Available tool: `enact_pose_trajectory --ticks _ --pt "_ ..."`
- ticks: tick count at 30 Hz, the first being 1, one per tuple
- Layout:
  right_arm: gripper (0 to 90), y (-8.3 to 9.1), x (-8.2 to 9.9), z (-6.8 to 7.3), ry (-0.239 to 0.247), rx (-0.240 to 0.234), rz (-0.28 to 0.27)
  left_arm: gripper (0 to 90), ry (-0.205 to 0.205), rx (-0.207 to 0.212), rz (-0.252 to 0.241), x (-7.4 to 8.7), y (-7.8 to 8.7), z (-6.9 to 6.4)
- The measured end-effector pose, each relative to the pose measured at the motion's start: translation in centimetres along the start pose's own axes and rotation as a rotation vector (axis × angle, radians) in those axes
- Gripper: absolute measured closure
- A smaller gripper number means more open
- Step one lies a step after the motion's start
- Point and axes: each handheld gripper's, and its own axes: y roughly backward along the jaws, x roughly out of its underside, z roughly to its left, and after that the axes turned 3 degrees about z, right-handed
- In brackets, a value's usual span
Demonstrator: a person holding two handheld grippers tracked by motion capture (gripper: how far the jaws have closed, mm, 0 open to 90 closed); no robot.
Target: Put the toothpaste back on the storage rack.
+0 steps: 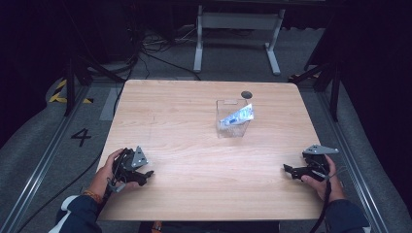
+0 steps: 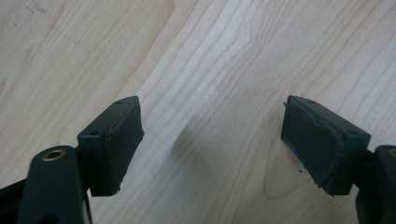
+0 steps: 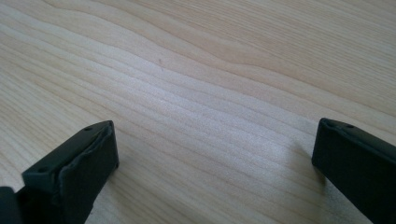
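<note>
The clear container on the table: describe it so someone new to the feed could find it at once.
Start from the light wooden table in the high view and look past its centre, toward the far right. There stands a clear, square-sided plastic container, open at the top, with a white and blue packet leaning inside it. A small dark round spot lies just beyond; only the container is see-through and upright.

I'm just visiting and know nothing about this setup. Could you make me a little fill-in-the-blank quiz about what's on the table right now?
1. The clear container stands on the wooden table with a ____ packet leaning inside it.
2. The left gripper has its jaws ____, with nothing between them.
3. The right gripper rests near the table's ____ edge.
4. A small dark ____ spot lies just beyond the container.

Missing words: white; open; right; round
</note>
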Motion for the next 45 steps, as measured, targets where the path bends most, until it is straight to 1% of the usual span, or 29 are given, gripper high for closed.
enact_pose_trajectory --ticks 3,4,5,6,7,8,9,10,11,12,13,14,15,16,18,20,23,24,25,26,27,35,36,37,41,44,45 --pt "0.5 0.0 0.0 0.0 0.0 0.0 0.0 21.5 0.046 0.02 -0.031 1.0 0.2 -0.1" --pt "0.5 0.0 0.0 0.0 0.0 0.0 0.0 21.5 0.046 0.02 -0.031 1.0 0.2 -0.1" --pt "0.5 0.0 0.0 0.0 0.007 0.002 0.002 21.3 0.065 0.04 -0.049 1.7 0.4 0.0" --pt "0.5 0.0 0.0 0.0 0.007 0.002 0.002 20.9 0.084 0.042 -0.062 2.0 0.5 0.0" --pt "0.5 0.0 0.1 0.0 0.006 0.002 0.002 20.4 0.084 0.042 -0.062 2.0 0.5 0.0" --pt "0.5 0.0 0.1 0.0 0.006 0.002 0.002 20.4 0.107 0.051 -0.073 2.4 0.5 0.0" --pt "0.5 0.0 0.1 0.0 0.007 0.002 0.002 19.2 0.14 0.061 -0.092 3.0 0.5 0.2" --pt "0.5 0.0 0.1 0.0 0.007 0.002 0.002 18.2 0.147 0.063 -0.096 3.3 0.5 0.3" --pt "0.5 0.0 0.1 0.0 0.004 0.002 0.002 17.7 0.175 0.076 -0.114 3.8 0.5 0.5" --pt "0.5 0.0 0.1 0.0 0.004 0.002 0.002 17.6 0.175 0.076 -0.114 3.8 0.5 0.5" --pt "0.5 0.1 0.1 0.0 0.003 0.001 0.002 17.6 0.198 0.094 -0.117 4.2 0.5 0.7" --pt "0.5 0.1 0.1 0.0 0.003 0.001 0.001 17.4 0.237 0.121 -0.133 4.5 0.4 0.9" --pt "0.5 0.1 0.1 0.0 0.004 0.0 0.001 17.3 0.25 0.126 -0.132 4.8 0.4 1.2" --pt "0.5 0.1 0.1 0.0 0.005 -0.001 0.001 16.2 0.269 0.116 -0.129 4.9 0.4 1.2" --pt "0.5 0.1 0.1 0.0 0.005 -0.001 0.001 15.5 0.276 0.112 -0.122 4.8 0.5 1.1" --pt "0.5 0.1 0.1 -0.1 0.006 -0.002 0.001 15.2 0.278 0.115 -0.125 4.8 0.4 1.1" --pt "0.5 0.1 0.1 -0.1 0.006 -0.002 0.001 14.3 0.273 0.097 -0.127 4.7 0.3 1.2" --pt "0.5 0.1 0.1 -0.1 0.006 -0.002 0.001 13.8 0.285 0.1 -0.128 4.6 0.2 1.1" --pt "0.5 0.1 0.1 -0.1 0.006 -0.002 0.001 13.5 0.273 0.1 -0.125 4.6 0.2 1.2" --pt "0.5 0.1 0.1 -0.1 0.006 -0.002 0.001 13.2 0.26 0.09 -0.12 4.6 0.2 1.3" --pt "0.5 0.1 0.1 -0.1 0.006 -0.002 0.001 12.9 0.27 0.096 -0.12 4.5 0.2 1.2" --pt "0.5 0.0 0.0 0.0 0.007 0.0 0.002 12.6 0.27 0.095 -0.12 4.5 0.2 1.2" --pt "0.5 0.0 0.0 0.0 0.003 -0.001 0.0 12.3 0.289 0.103 -0.114 4.5 0.2 1.1" --pt "0.5 0.0 0.0 0.0 0.004 -0.002 0.0 11.9 0.295 0.105 -0.113 4.4 0.2 1.1" --pt "0.5 0.0 0.0 0.0 0.007 -0.004 -0.001 10.3 0.279 0.097 -0.114 4.3 0.0 1.2" --pt "0.5 0.0 0.0 0.0 0.007 -0.004 -0.001 8.4 0.297 0.095 -0.111 4.2 -0.1 1.2" --pt "0.5 0.0 0.0 0.0 0.009 -0.006 -0.001 4.8 0.315 0.084 -0.097 4.1 -0.2 1.2"
